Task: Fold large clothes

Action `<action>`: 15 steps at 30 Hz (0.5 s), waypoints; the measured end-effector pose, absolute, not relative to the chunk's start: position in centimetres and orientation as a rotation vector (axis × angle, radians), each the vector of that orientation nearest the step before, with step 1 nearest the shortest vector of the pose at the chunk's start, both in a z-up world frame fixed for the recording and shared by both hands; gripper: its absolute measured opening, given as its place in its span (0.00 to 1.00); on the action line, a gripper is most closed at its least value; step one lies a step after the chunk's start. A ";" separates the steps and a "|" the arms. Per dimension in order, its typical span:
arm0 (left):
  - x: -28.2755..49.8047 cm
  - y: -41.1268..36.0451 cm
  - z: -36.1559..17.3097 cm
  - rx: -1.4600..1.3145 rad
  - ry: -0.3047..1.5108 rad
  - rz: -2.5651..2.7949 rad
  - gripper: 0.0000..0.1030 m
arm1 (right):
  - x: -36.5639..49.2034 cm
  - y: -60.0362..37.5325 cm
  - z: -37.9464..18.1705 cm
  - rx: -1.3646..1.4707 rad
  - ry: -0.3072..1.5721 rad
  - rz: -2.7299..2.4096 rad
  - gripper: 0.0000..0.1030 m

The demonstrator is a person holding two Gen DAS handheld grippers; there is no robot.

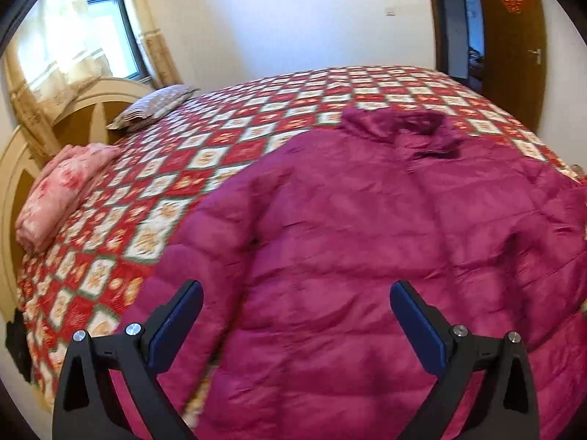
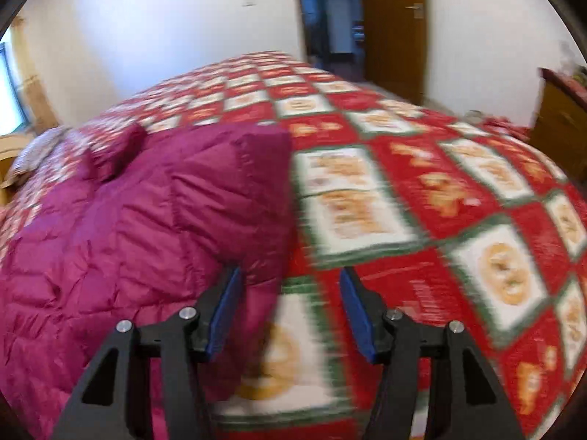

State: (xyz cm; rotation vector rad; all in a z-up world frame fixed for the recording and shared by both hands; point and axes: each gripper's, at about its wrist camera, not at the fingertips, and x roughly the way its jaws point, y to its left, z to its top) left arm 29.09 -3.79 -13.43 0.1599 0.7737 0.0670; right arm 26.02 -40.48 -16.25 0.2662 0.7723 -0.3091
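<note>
Left wrist: one jacket [image 1: 367, 256]; one pillow [image 1: 154, 108]; one folded blanket [image 1: 62, 194].

magenta jacket [image 1: 367, 242], red-white checked — quilt [image 1: 227, 139]

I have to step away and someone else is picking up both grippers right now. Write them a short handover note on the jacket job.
Left gripper: open, holding nothing, over the jacket's lower body.
Right gripper: open, holding nothing, at the jacket's right edge.
Magenta puffer jacket: lies on the checked bedspread, collar at the far end.
Done: right sleeve looks folded in over the body.
Left: the left sleeve lies out along the body; fold it in, then fold the body.
</note>
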 end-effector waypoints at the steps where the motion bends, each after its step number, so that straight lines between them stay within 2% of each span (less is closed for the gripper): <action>1: 29.3 -4.4 -13.5 0.157 0.774 0.056 0.99 | 26.1 -39.2 -15.9 0.234 0.757 -0.272 0.58; 6: 30.1 -7.6 -14.4 0.152 0.788 -0.008 0.99 | 25.9 -35.6 -15.2 0.174 0.711 -0.145 0.58; 10: 30.2 -9.7 -14.5 0.127 0.797 -0.068 0.99 | 24.1 -37.0 -15.4 0.238 0.674 -0.171 0.58; 13: 29.6 -11.9 -14.0 0.133 0.771 -0.136 0.99 | 22.6 -38.6 -15.0 0.265 0.637 -0.222 0.60; 15: 29.5 -13.4 -14.0 0.145 0.764 -0.174 0.99 | 21.8 -39.5 -14.8 0.255 0.621 -0.254 0.66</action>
